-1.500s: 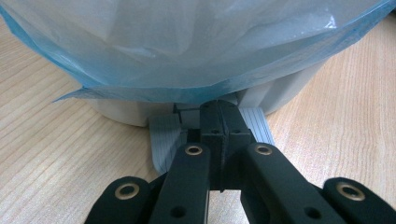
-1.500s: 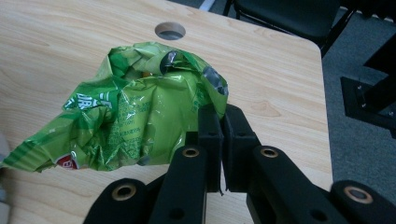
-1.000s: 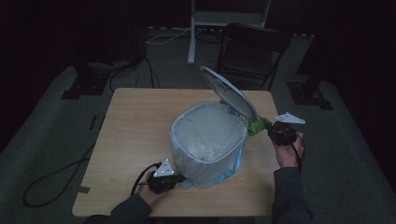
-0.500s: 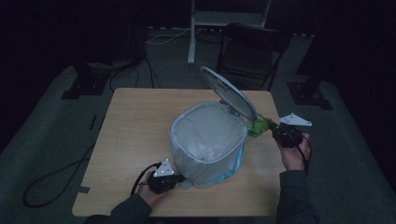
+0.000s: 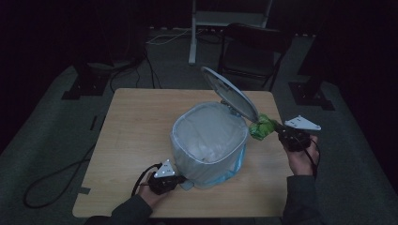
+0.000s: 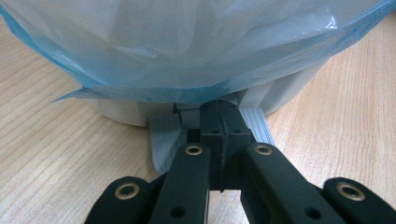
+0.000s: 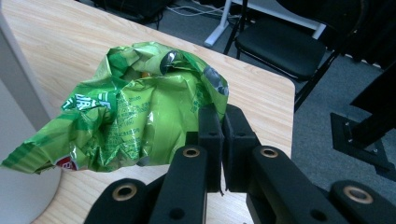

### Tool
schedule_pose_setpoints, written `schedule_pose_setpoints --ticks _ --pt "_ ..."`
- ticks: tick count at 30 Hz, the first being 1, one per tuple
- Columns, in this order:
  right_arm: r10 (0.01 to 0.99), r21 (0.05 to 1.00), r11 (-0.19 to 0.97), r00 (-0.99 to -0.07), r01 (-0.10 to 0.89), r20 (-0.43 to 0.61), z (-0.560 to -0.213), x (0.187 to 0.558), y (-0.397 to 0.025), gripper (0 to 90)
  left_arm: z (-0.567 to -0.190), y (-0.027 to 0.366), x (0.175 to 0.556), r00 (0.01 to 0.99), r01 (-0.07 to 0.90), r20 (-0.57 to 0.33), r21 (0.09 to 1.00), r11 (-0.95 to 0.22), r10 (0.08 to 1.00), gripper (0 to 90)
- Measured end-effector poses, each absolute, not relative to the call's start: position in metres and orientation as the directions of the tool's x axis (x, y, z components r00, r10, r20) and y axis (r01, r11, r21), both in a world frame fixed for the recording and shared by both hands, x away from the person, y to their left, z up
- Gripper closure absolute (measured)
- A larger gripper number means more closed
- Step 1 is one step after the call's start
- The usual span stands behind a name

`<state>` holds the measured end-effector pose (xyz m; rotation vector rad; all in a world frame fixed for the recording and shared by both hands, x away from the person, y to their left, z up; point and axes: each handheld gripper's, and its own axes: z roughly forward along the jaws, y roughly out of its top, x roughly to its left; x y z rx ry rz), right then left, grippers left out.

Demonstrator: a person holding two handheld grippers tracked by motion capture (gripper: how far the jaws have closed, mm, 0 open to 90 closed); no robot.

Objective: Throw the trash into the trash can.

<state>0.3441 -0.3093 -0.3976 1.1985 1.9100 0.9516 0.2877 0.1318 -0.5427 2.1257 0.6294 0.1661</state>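
Crumpled green wrapper (image 7: pixel 135 121) pinched in right tool (image 7: pixel 219 123).

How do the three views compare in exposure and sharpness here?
High view: dim and underexposed, the room beyond the table nearly black. Left gripper view: bright, the bin liner soft, the left tongs sharp. Right gripper view: well lit, the green wrapper crisp with slight glare.

Crumpled green wrapper (image 7: pixel 135 121) (beside open bin (image 5: pixel 209 140))

Bin (image 5: pixel 209 140) mid-table (image 5: pixel 136 122); wrapper (image 5: pixel 261 127) right of bin; pedal (image 6: pixel 164 135) at bin's near base.
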Motion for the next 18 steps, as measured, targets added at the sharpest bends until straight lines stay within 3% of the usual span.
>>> schedule_pose_setpoints --ticks 18 --pt "0.918 0.860 0.320 -0.355 0.398 -0.177 -0.382 0.324 -0.318 87.3 -0.543 0.132 0.288 0.862 0.377 -0.112 0.793 -0.478 0.494 90.0"
